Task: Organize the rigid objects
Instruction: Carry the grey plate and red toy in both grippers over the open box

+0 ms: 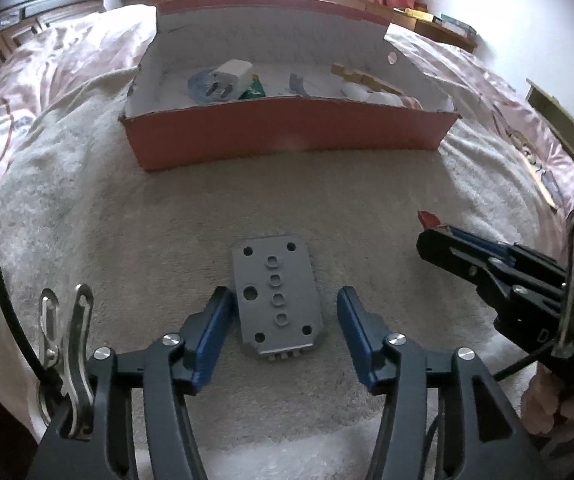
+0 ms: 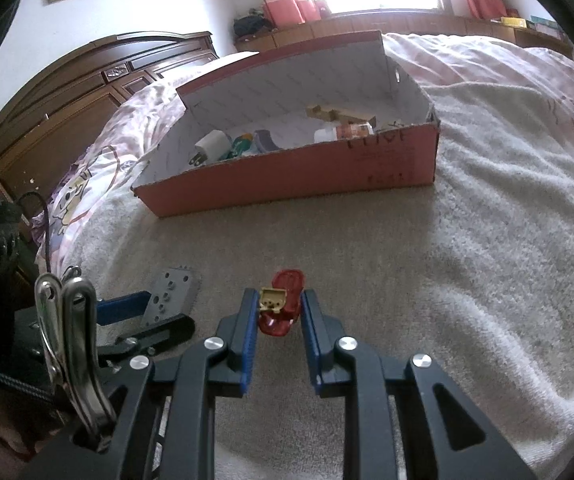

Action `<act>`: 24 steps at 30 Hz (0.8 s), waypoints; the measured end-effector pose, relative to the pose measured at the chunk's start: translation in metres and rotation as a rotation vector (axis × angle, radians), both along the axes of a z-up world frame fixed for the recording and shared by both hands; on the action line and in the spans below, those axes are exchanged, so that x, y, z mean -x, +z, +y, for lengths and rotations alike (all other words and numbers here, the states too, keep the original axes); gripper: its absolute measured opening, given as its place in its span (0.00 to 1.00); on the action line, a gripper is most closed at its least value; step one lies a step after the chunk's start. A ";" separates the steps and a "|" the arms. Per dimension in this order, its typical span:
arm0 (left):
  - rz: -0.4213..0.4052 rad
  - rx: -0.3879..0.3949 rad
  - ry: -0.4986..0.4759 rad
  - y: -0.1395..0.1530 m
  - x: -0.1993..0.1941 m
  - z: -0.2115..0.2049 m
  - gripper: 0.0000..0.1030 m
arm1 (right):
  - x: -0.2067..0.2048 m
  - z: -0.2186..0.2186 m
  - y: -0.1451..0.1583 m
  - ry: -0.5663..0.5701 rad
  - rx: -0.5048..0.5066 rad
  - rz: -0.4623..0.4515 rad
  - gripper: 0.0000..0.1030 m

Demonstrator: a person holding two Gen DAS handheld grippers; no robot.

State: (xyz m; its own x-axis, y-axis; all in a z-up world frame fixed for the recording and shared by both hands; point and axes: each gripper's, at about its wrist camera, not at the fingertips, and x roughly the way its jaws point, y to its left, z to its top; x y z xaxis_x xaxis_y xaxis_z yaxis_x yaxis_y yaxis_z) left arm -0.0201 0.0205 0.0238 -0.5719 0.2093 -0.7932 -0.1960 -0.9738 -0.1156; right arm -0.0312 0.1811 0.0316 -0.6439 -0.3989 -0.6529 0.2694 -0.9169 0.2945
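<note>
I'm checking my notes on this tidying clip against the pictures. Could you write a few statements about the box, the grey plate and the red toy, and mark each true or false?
1. The grey metal plate lies flat on the towel, outside the cardboard box. True.
2. The left gripper is clamped on the plate. False: its fingers stand apart either side of it, open.
3. The right gripper is shut on a small red toy. True.
4. The box is empty. False: it holds a white charger plug, a wooden piece and other items.
5. The red toy is already in the box. False: it is in front of the box, in the right gripper.
</note>
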 end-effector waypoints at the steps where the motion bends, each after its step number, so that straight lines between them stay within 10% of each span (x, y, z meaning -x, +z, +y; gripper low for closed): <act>1: 0.004 0.014 0.000 -0.001 0.001 0.002 0.57 | 0.001 0.000 -0.001 0.000 0.002 -0.002 0.21; 6: 0.045 0.102 -0.006 -0.005 0.005 0.016 0.60 | 0.002 0.002 -0.004 0.001 0.014 -0.013 0.21; 9: 0.052 0.085 0.016 -0.003 0.004 0.009 0.45 | 0.001 0.003 -0.003 -0.002 0.019 -0.008 0.21; 24: 0.107 -0.013 0.046 0.032 0.009 -0.008 0.44 | 0.006 0.005 0.010 0.005 0.033 0.009 0.21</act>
